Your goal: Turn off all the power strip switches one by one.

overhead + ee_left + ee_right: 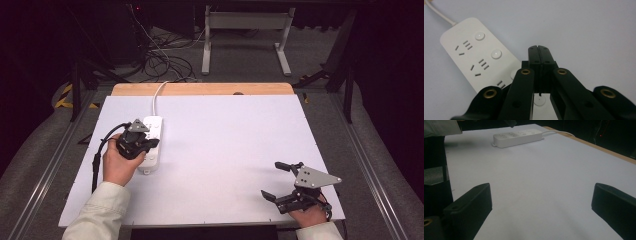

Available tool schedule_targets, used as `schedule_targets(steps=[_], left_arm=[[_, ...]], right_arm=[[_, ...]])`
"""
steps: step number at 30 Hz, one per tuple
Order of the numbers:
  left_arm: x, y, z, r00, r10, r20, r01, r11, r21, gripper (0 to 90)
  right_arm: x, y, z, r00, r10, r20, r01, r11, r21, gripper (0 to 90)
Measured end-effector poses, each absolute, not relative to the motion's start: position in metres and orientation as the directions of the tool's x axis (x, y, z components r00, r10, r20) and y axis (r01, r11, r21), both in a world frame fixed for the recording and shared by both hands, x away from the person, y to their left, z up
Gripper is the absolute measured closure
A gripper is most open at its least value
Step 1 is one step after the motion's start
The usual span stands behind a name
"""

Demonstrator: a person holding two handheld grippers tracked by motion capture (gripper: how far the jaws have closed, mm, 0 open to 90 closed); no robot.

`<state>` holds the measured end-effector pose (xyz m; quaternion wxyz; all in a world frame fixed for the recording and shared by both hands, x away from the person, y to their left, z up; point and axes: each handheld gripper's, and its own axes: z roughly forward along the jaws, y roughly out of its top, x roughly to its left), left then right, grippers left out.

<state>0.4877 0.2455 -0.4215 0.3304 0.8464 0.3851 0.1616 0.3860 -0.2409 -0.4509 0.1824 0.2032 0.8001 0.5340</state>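
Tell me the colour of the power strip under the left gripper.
White; the power strip shows best in the left gripper view.

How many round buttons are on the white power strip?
4 show in the left gripper view on the power strip: one by its cord end, one lower, one half hidden, one between the jaws. More may be hidden.

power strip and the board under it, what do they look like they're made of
Power strip: likely white moulded plastic, smooth with a slight sheen, rounded corners and round buttons. Board: matte white sheet, possibly laminate or painted panel; flat, no glare. A bare wooden strip along its far edge looks like light unfinished wood.
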Motion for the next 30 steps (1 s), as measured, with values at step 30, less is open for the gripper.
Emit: schedule_targets(steps=[30], left_arm=[[0.508, 0.257, -0.447, 0.595, 0.803, 0.03, 0.62, -0.482, 0.619, 90.0]], right_arm=[[0.387, -0.241, -0.452, -0.851, 0.52, -0.071, 0.137, 0.351, 0.926, 3.6]])
